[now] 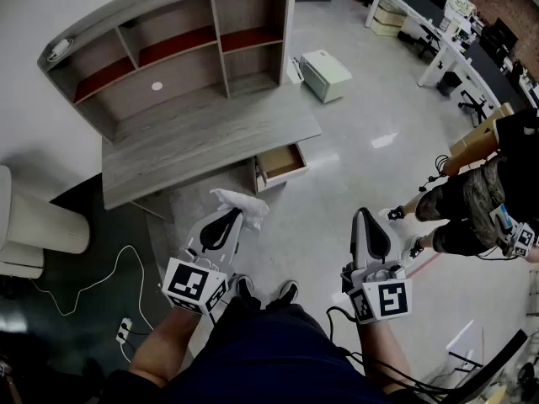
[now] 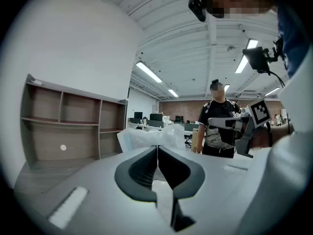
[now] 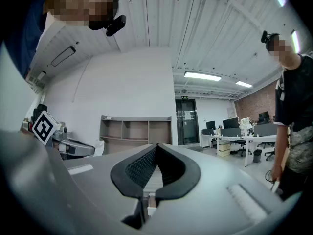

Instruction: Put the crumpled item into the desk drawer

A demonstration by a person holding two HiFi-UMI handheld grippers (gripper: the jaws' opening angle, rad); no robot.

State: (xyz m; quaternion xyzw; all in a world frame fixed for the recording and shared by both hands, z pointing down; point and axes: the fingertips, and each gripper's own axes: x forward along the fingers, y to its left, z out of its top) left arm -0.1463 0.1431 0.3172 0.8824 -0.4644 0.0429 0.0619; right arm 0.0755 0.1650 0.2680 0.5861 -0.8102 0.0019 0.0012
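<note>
Near the drawer [image 1: 282,163], the left gripper [image 1: 231,219] clasps the crumpled item [image 1: 245,202].

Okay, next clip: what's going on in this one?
A person standing in front of a desk holds a gripper in each hand. The left gripper is shut on a crumpled white item, held in the air short of the desk's open drawer. The right gripper is shut and empty. The item is not yet in the drawer. A second person stands nearby.
</note>
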